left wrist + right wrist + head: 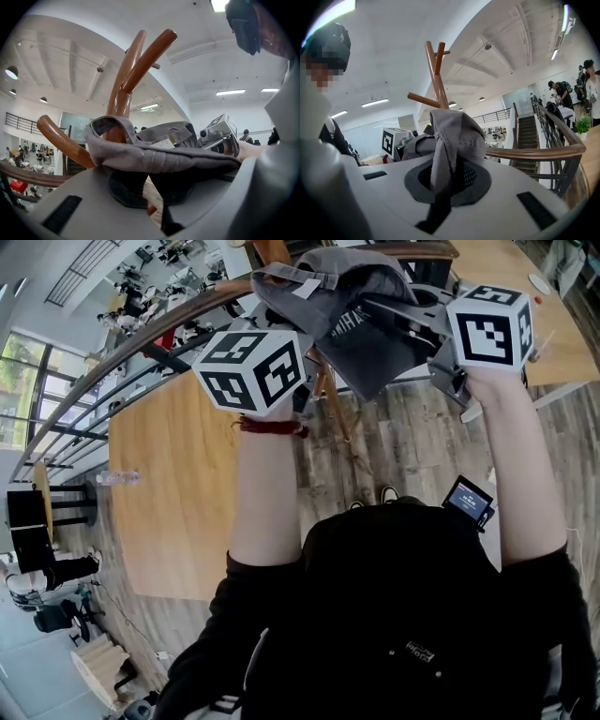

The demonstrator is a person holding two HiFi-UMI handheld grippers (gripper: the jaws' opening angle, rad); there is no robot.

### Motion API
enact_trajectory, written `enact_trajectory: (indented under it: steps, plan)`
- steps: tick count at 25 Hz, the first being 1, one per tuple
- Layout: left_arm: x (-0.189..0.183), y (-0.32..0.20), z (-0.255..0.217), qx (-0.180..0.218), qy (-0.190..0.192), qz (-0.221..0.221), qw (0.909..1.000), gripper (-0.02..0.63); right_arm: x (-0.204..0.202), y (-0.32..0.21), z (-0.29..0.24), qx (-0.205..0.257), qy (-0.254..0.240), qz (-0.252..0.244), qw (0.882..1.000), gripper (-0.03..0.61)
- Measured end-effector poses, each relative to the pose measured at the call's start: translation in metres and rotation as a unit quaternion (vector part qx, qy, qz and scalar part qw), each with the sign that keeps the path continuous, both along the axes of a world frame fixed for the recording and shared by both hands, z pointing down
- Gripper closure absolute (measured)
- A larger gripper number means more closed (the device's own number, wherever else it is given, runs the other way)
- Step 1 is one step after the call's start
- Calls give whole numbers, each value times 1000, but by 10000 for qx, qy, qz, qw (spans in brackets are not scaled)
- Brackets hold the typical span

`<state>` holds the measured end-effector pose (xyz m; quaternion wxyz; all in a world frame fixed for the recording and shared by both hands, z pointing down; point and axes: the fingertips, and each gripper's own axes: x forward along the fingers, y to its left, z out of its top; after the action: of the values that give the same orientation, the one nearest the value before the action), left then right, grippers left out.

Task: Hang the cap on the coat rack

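A grey cap (349, 304) is stretched between my two raised grippers. In the head view my left gripper (309, 351) holds its near left edge and my right gripper (424, 326) its right side. In the left gripper view the cap's rim (159, 157) lies across the shut jaws of my left gripper (154, 190), with the wooden coat rack (123, 91) and its curved pegs right behind it. In the right gripper view a fold of the cap (454, 133) is pinched by my right gripper (447, 185), and the coat rack's top (436, 75) rises beyond. The cap is below the upper pegs.
A curved wooden handrail (141, 338) runs past the rack. Below stand a large wooden table (178, 512) with a water bottle (117, 478) and another table (525, 306) at the right. A small screen device (469, 500) hangs at my waist. People (587, 89) stand far right by stairs (527, 136).
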<state>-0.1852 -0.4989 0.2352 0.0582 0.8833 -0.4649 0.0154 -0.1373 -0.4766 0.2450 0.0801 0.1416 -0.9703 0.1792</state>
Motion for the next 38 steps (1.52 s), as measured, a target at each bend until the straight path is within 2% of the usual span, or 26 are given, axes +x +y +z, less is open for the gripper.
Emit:
enact_trajectory:
  steps: [9, 15, 23, 29, 34, 38]
  plan:
    - [1, -6, -1, -58, -10, -297, 9995, 615, 2, -7, -1, -102, -143, -250, 9995, 558]
    - [-5, 9, 8, -91, -187, -383, 9991, 615, -3, 6, 9, -177, -265, -355, 9989, 558]
    - [0, 23, 11, -114, -141, -366, 9992, 615, 3, 20, 10, -189, -303, -485, 9982, 558]
    - [21, 42, 2, 26, -232, -173, 9996, 615, 23, 40, 2, -146, -492, -559, 9971, 558]
    - [25, 59, -44, 391, -241, -102, 9989, 615, 28, 59, -40, 111, -721, -497, 9961, 558]
    - [21, 74, -70, 640, -293, -160, 9974, 615, 24, 72, -63, 282, -858, -639, 9939, 558]
